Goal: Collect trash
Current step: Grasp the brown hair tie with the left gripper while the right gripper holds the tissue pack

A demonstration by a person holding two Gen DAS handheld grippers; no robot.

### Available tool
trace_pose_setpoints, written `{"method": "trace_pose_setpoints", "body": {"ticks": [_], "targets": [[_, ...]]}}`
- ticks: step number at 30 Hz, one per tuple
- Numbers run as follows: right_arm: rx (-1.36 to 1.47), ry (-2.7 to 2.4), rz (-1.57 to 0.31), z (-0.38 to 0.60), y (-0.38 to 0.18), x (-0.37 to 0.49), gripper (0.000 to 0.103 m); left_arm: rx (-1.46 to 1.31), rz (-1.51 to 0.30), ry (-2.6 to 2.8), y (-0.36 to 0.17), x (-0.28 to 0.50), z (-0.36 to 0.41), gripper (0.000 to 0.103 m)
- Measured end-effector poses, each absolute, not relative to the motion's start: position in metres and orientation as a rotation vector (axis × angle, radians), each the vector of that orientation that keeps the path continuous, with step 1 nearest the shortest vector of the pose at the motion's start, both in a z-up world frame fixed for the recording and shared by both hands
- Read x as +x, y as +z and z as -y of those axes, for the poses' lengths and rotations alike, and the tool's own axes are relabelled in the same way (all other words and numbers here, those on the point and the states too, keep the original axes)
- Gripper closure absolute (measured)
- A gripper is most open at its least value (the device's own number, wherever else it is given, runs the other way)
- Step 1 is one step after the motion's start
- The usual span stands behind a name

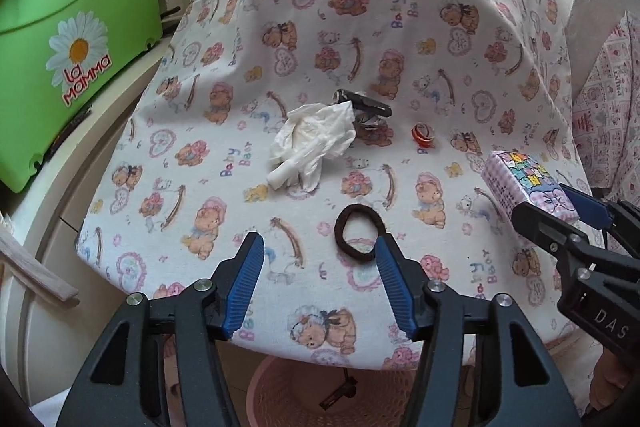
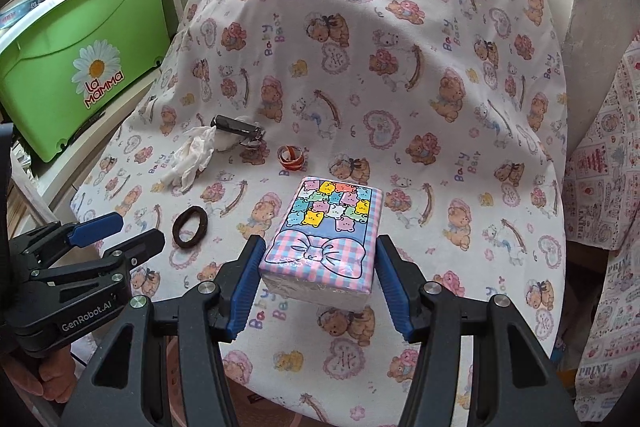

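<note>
- My left gripper hangs over the near edge of the bear-print cloth with its jaws spread wide and nothing between them; its right fingertip sits just beside the brown hair tie, though I cannot tell whether it touches.
- My right gripper is also spread, its two blue pads flanking the near end of the tissue pack; from the right wrist view I see a slim gap on each side, so I read it as around the pack but not clamped.
- Below the cloth's near edge a pink basket shows, with something small and dark inside that I cannot make out.
- Past the hair tie lies a crumpled white tissue, resting on the cloth.
- Touching the tissue's far side is a dark, crinkled wrapper.
- To the right of those, apart from both, sits a small orange-and-white curled scrap.
- Off to the far left stands a green bin with a daisy label, beside the cloth-covered surface.
</note>
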State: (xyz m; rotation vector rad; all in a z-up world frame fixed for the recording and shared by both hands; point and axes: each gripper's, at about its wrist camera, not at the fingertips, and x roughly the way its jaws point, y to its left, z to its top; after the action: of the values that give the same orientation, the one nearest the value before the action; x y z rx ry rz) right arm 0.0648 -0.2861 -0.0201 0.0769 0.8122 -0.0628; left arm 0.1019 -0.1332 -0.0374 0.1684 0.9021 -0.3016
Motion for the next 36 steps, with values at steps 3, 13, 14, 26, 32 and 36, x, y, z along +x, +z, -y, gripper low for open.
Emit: {"method": "trace_pose_setpoints", "body": {"ticks": [3,13,14,26,32,36], "targets": [[0.072,-0.081,-0.824,0.287,-0.024,0.066,0.045,0.239,-0.901,-0.31,-0.045,0.102,0.146,0.041],[0.149,-0.109,-0.807,0.301,-0.018,0.065,0.045,0.245,-0.912,-0.285,-0.063,0.112,0.161,0.039],[0.159,-0.11,-0.806,0.302,-0.018,0.064,0.045,0.239,-0.911,-0.283,-0.063,0.112,0.161,0.039],[0.181,-0.101,-0.762,0.304,-0.009,0.054,0.045,0.196,-0.926,-0.31,-0.06,0.112,0.155,0.088],[0.191,-0.098,-0.757,0.306,-0.009,0.052,0.045,0.083,-0.978,-0.301,-0.057,0.122,0.136,0.097],[0.193,-0.102,-0.749,0.308,-0.008,0.05,0.045,0.102,-0.976,-0.321,-0.051,0.114,0.135,0.097]]}}
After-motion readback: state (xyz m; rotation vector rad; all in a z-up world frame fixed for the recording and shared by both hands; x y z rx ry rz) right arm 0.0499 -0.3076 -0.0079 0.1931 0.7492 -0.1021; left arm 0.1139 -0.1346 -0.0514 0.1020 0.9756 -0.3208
